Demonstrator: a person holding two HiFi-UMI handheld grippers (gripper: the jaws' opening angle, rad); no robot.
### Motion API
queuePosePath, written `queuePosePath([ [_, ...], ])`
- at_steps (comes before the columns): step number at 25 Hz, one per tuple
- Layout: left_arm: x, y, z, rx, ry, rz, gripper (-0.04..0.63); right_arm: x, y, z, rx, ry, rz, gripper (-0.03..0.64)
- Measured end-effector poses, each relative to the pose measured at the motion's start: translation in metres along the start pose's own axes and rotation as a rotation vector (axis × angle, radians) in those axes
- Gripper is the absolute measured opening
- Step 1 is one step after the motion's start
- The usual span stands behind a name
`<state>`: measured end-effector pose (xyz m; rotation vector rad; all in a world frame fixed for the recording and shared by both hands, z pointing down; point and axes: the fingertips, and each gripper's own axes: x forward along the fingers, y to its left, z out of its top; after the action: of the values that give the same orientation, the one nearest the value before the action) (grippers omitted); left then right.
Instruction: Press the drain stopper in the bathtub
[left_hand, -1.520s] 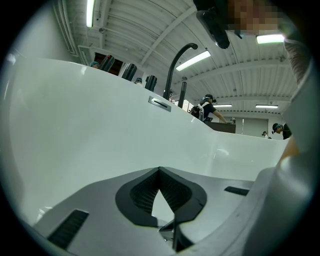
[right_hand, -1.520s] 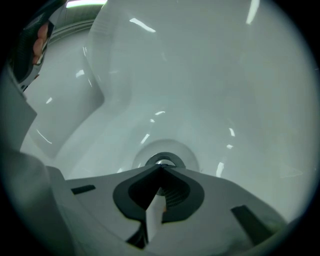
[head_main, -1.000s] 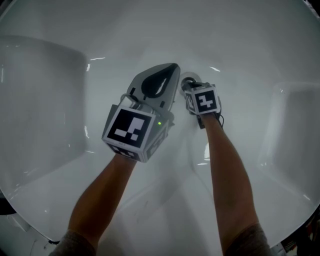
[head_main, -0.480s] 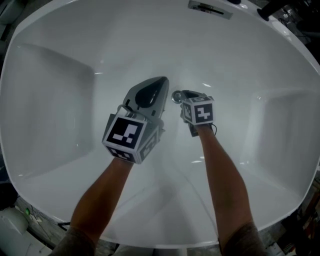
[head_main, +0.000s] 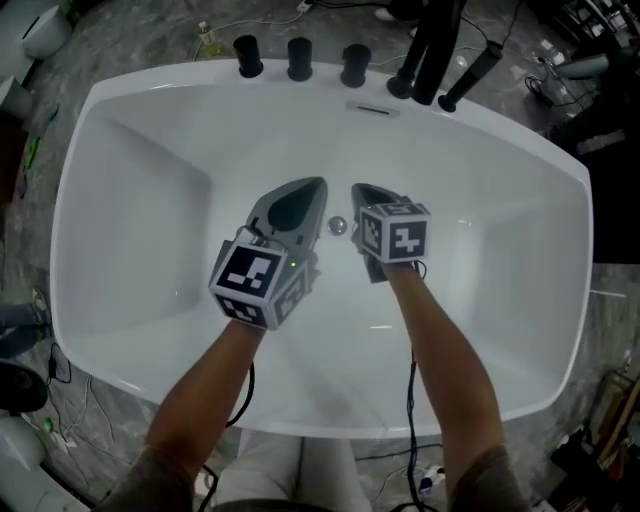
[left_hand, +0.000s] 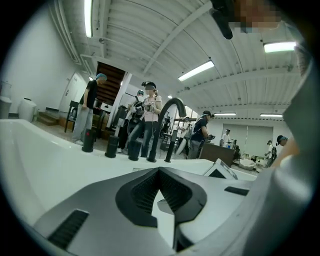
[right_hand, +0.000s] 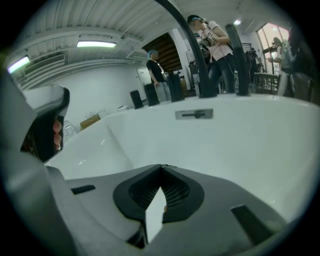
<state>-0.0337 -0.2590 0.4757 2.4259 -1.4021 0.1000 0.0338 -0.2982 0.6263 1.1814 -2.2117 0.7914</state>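
The small round chrome drain stopper (head_main: 338, 226) sits on the floor of the white bathtub (head_main: 130, 200), seen from the head view in the gap between my two grippers. My left gripper (head_main: 318, 184) hovers just left of it with its jaws together and nothing held. My right gripper (head_main: 356, 188) hovers just right of it, also shut and empty. Both point toward the tub's far wall. In the left gripper view the left gripper (left_hand: 159, 170) has its tips touching; likewise the right gripper (right_hand: 161, 167) in the right gripper view.
Black tap handles (head_main: 300, 57) and a black spout (head_main: 432, 50) stand on the tub's far rim above an overflow slot (head_main: 372, 108). Several people (left_hand: 147, 120) stand beyond the tub. Cables (head_main: 425, 470) lie on the floor by the near rim.
The head view has pulled up and back, so the whole tub shows. Both grippers have risen from the tub floor; the right gripper's tip has come away from the stopper.
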Motion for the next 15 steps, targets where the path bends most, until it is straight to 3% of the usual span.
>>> queuePosePath([
  [6,-0.039,-0.033,0.079,0.000,-0.008,0.005,0.002,-0.097,0.048,0.079,-0.017,-0.101,0.038,0.000],
  [15,-0.094,-0.088,0.174,-0.026,-0.009,0.002,0.002,-0.233,0.098,0.158,-0.037,-0.209,0.062,0.000],
])
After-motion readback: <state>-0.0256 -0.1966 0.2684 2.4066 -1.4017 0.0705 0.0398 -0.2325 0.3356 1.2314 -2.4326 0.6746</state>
